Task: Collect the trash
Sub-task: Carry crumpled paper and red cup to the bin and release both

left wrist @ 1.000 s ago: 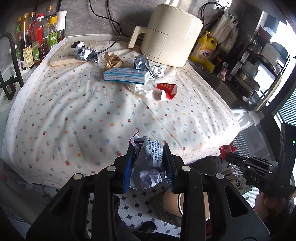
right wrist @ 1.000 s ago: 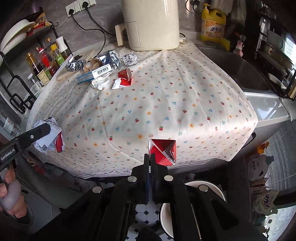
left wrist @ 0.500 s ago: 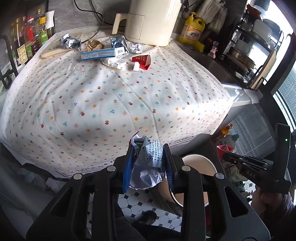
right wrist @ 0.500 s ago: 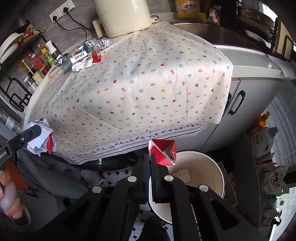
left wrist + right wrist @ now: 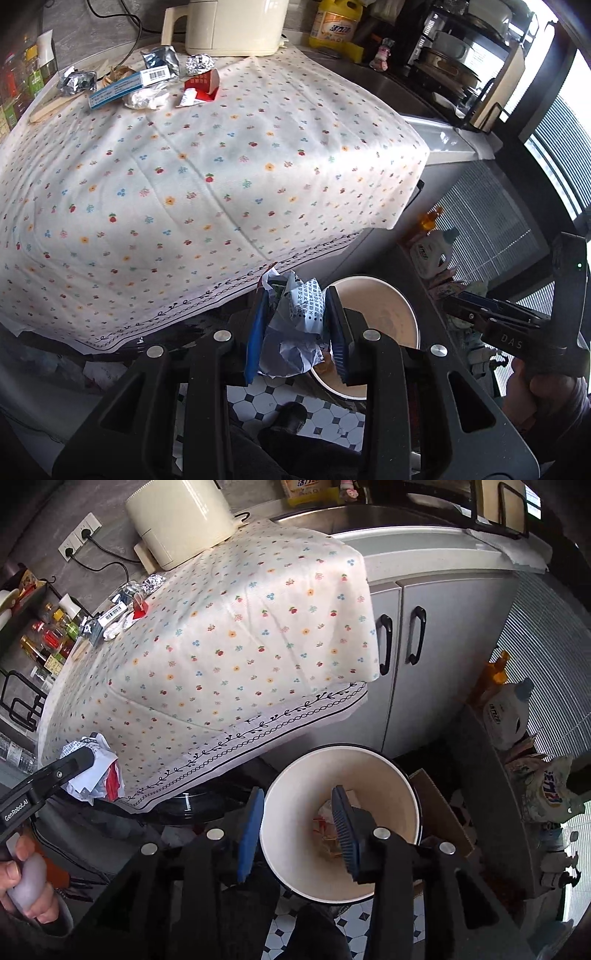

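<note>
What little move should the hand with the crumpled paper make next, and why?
Probably swing the left gripper over the bin, then open. It is shut on the crumpled paper beside the bin's rim, while the right gripper hangs open and empty above the bin.

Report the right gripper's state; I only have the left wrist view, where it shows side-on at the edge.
Observer: The right gripper is open, nothing between its fingers, directly above the round cream bin.
Operator: Check the bin's contents.
Observer: A few scraps of trash lie at its bottom, some red; most of it is unfilled.
Operator: Place my left gripper relative to the bin.
Observer: The left gripper, shut on the crumpled white printed paper, is off to the bin's left beside the floral tablecloth's hem, not over the opening.
</note>
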A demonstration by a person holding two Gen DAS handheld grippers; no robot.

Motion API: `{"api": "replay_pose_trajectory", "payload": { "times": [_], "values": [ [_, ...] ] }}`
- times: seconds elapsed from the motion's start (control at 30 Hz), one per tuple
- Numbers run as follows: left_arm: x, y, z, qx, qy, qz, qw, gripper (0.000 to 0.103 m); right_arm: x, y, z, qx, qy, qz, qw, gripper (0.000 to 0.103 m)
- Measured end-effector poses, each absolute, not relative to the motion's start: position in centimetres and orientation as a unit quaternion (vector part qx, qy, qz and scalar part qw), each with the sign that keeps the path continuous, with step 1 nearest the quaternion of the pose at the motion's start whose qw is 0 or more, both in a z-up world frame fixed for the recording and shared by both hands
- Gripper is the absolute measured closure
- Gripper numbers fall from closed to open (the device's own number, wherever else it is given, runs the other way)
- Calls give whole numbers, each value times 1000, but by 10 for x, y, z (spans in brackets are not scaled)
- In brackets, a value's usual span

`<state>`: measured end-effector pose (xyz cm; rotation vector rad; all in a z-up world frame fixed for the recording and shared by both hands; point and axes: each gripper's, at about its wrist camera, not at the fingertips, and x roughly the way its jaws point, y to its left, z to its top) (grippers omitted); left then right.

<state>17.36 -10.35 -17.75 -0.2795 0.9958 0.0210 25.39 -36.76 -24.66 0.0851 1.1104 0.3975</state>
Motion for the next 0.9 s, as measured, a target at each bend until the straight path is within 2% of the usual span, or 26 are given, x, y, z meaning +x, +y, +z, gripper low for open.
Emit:
{"api": "replay_pose_trajectory", "payload": {
  "times": [0.13,0.4,0.6,0.63,0.67,0.7,0.73,0.8,0.9],
  "values": [
    [185,-129,-182,-129,483,-29,866,72,244,-391,-243,51,522,158,837,57],
    [203,-185,-196,-109,499,-110,853,71,214,-431,-230,67,507,106,853,29],
    [211,-223,-202,-107,509,-167,838,67,193,-455,-219,68,496,74,862,15],
    [212,-227,-201,-112,509,-182,834,56,190,-460,-219,69,496,68,863,14],
    [213,-232,-199,-110,508,-191,833,34,189,-463,-218,72,496,63,863,14],
    [212,-236,-196,-97,503,-186,839,26,188,-467,-218,76,496,58,863,14],
    [211,-237,-192,-86,494,-177,847,22,187,-469,-218,78,495,52,864,14],
    [211,-233,-186,-87,489,-177,850,20,188,-471,-216,81,492,46,865,14],
    [207,-215,-176,-102,478,-167,856,8,194,-464,-211,79,487,52,868,14]
  ]
}}
